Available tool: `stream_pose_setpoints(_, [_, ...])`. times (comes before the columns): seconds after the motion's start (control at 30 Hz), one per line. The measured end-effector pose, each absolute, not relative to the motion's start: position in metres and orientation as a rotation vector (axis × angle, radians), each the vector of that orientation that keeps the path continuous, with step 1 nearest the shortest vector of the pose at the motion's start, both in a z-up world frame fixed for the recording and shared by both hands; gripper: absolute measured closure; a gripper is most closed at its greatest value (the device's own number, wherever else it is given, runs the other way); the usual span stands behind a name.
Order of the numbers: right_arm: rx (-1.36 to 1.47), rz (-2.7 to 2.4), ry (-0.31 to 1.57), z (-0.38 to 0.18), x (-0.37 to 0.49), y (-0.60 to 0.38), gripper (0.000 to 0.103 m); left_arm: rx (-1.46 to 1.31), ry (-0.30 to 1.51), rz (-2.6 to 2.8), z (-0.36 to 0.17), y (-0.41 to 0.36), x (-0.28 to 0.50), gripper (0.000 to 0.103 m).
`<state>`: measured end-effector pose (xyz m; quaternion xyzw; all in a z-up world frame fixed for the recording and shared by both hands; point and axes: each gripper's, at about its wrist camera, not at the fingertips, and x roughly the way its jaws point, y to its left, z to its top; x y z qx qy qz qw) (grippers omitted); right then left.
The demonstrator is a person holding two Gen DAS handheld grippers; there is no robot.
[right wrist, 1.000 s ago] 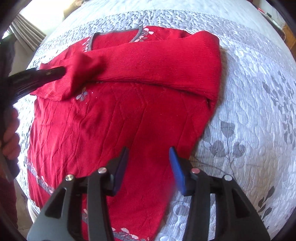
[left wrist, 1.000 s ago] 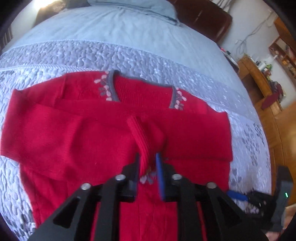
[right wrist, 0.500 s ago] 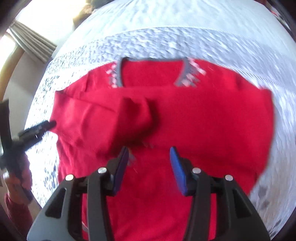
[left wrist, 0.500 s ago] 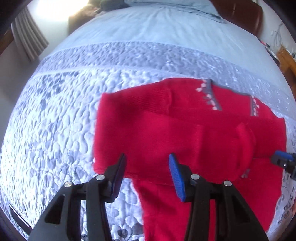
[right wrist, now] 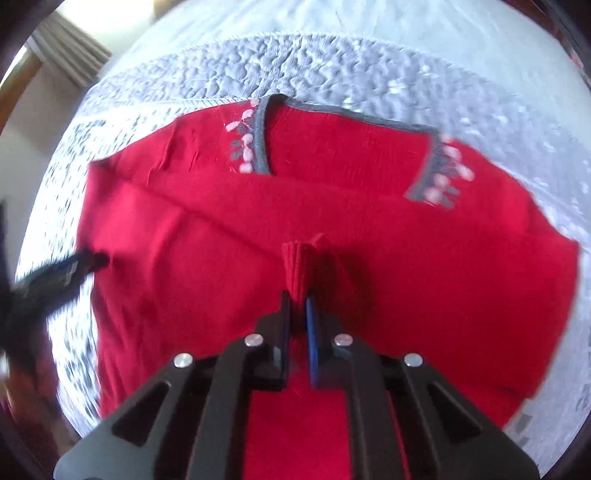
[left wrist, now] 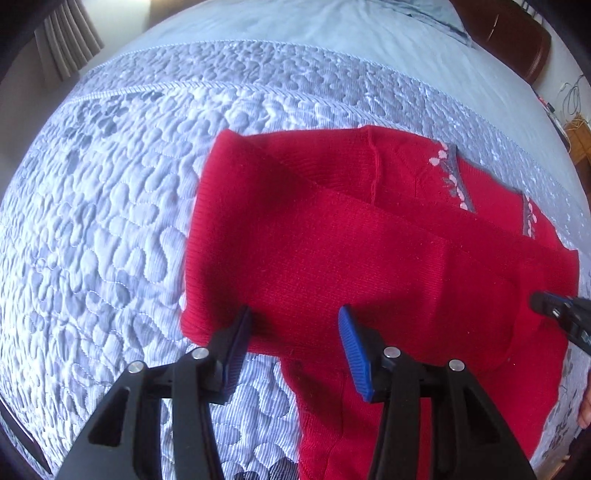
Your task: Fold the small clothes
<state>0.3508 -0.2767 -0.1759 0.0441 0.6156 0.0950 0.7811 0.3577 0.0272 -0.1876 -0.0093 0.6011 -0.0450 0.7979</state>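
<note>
A red knit sweater (left wrist: 332,240) with a grey neckline trim (right wrist: 260,144) and pink flower stitching lies flat on the bed, both sleeves folded across the chest. My left gripper (left wrist: 294,312) stands open over the lower edge of the folded sleeve at the sweater's left side, with nothing pinched. My right gripper (right wrist: 297,295) is shut on the ribbed sleeve cuff (right wrist: 299,266) at mid-chest, and the cuff bunches up between the pads. The right gripper's tip (left wrist: 554,310) shows at the right edge of the left wrist view. A blur of the left gripper (right wrist: 74,269) shows in the right wrist view.
The sweater rests on a grey-blue quilted bedspread (left wrist: 110,221) with open cover to its left and beyond it. A dark wooden headboard (left wrist: 517,40) and a pillow (left wrist: 424,11) lie at the far end. Curtains (left wrist: 62,48) hang at the far left.
My left gripper let go of the cuff, opened and moved left to the sweater's side. My right gripper came in from the sweater's right edge and shut on the cuff.
</note>
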Motion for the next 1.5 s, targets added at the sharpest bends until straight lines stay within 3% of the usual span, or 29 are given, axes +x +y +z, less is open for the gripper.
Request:
stream_pose_setpoints(0.03, [0.081,0.221,1.301,-0.169,0.332,-0.289,0.092,-0.024,1.291,-0.096,-0.189,0.028,0.357,0.054])
stream_pose_setpoints(0.07, [0.077,0.22,1.294,-0.167,0.322,-0.297,0.076,-0.027,1.287,-0.097,-0.19,0.029,0.356,0.054])
stream_pose_setpoints(0.1, [0.077,0.205,1.291,-0.166,0.308,-0.308,0.053,-0.026,1.285,-0.098,-0.19,0.028,0.355,0.054])
stream_pose_setpoints(0.13, [0.079,0.176,1.282,-0.166,0.291,-0.323,0.049,-0.021,1.282,-0.097,-0.191,0.028,0.354,0.053])
stream_pose_setpoints(0.3, [0.181,0.174,1.337,-0.174,0.252,-0.359,0.054,-0.011,1.285,-0.101,-0.189,0.025,0.349,0.051])
stream_pose_setpoints(0.63, [0.453,0.205,1.432,-0.211,0.309,-0.344,0.055,-0.051,1.281,-0.113,-0.168,0.033,0.341,0.048])
stream_pose_setpoints(0.73, [0.488,0.228,1.42,-0.214,0.312,-0.342,0.077,-0.029,1.261,-0.099,-0.163,0.036,0.342,0.047])
stream_pose_setpoints(0.8, [0.476,0.257,1.407,-0.211,0.314,-0.337,0.098,-0.014,1.252,-0.088,-0.162,0.037,0.344,0.047])
stream_pose_setpoints(1.2, [0.298,0.106,1.175,-0.115,0.324,-0.415,0.099,-0.074,1.215,-0.034,-0.158,0.046,0.364,0.045])
stream_pose_setpoints(1.5, [0.342,0.007,1.243,-0.174,0.331,-0.469,0.099,-0.076,1.264,-0.052,-0.191,0.013,0.396,0.045])
